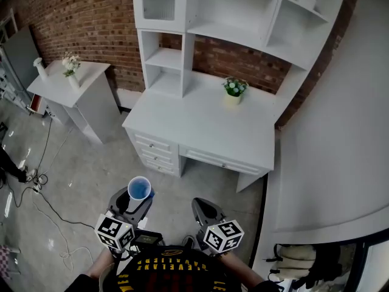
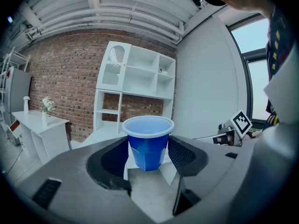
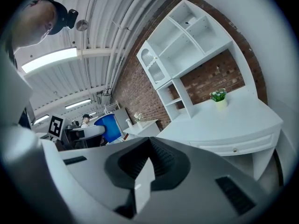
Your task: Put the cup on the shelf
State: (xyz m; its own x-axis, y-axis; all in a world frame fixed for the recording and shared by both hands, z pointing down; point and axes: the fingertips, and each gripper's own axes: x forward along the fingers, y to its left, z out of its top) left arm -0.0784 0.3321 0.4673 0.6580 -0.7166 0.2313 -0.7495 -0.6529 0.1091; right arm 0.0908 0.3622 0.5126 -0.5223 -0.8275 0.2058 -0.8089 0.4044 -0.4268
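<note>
Hold: left tool [image 1: 136, 201] clamped wide on blue plastic cup [image 1: 139, 188], both pads pressed against its sides, cup upright, mouth up. Cup carried in air over grey floor [image 1: 85, 169], well short of white desk [image 1: 200, 126] and tall white shelf unit [image 1: 237, 23] standing against red brick wall [image 1: 79, 23]. Right tool [image 1: 204, 210] alongside left, jaws closed together, nothing between them. Small potted plant with white flowers [image 1: 234, 89] sat on desk, near shelf unit's lower compartments. Smaller white side desk [image 1: 51, 84] stood apart at left by wall.
</note>
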